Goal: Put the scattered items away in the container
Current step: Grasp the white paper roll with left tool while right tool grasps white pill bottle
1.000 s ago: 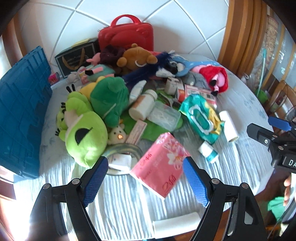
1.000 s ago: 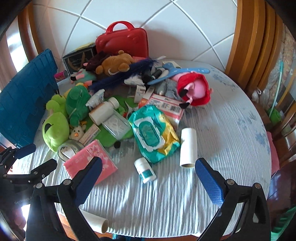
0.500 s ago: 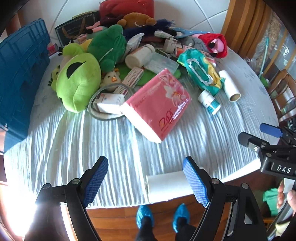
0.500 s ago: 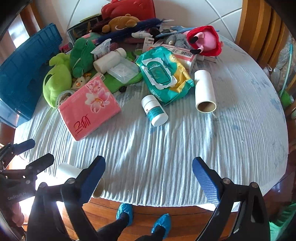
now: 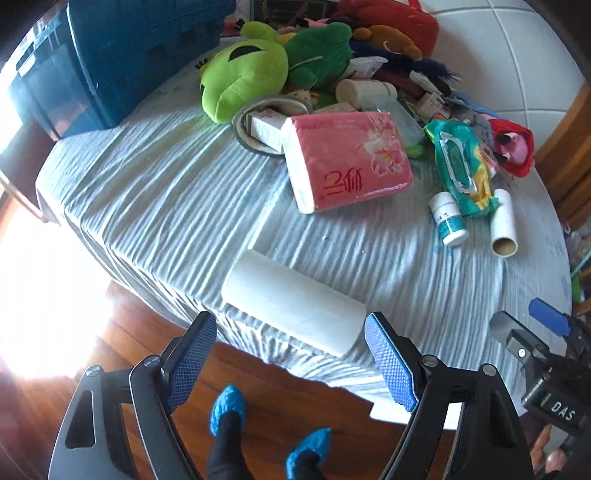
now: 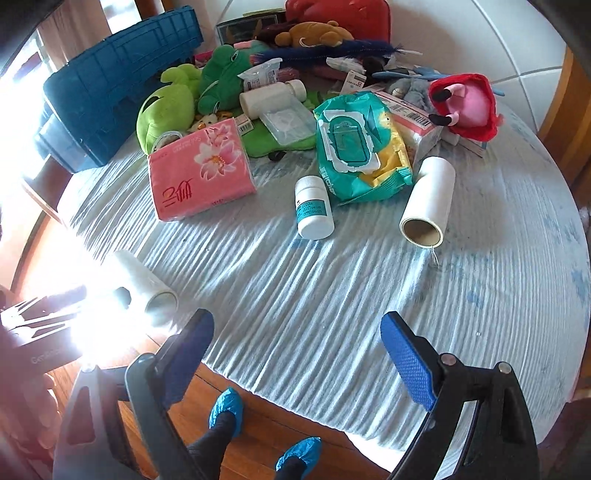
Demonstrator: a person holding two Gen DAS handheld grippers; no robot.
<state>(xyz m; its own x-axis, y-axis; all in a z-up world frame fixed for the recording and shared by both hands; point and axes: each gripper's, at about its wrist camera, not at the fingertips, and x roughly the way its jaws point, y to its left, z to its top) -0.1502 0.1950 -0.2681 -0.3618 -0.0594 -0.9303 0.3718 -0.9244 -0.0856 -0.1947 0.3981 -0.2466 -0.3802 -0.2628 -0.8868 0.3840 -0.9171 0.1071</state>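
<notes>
A white paper roll [image 5: 291, 299] lies at the table's near edge, just ahead of my left gripper [image 5: 291, 360], which is open and points steeply down, with nothing between its pads. In the right wrist view the same roll [image 6: 147, 284] sits in glare at the left. My right gripper [image 6: 297, 358] is open over bare tablecloth [image 6: 332, 295]. Beyond it lie a white pill bottle [image 6: 314, 212], a cardboard-core roll [image 6: 428, 199], a pink tissue pack [image 6: 201, 170] and a teal wipes pack [image 6: 358, 147]. The blue crate [image 5: 122, 55] stands at the far left.
Green plush toys [image 5: 243, 77], a red plush [image 6: 465, 105], a red case [image 6: 340, 14], bottles and boxes pile up at the back. The person's feet in blue shoe covers [image 6: 225, 406] stand on the wooden floor below the edge. Wooden chairs [image 6: 569, 122] stand at the right.
Both views tipped down and drew back toward the table's near edge. The white roll now lies just ahead of the left fingers. The right jaws narrowed a little. The person's feet came into view.
</notes>
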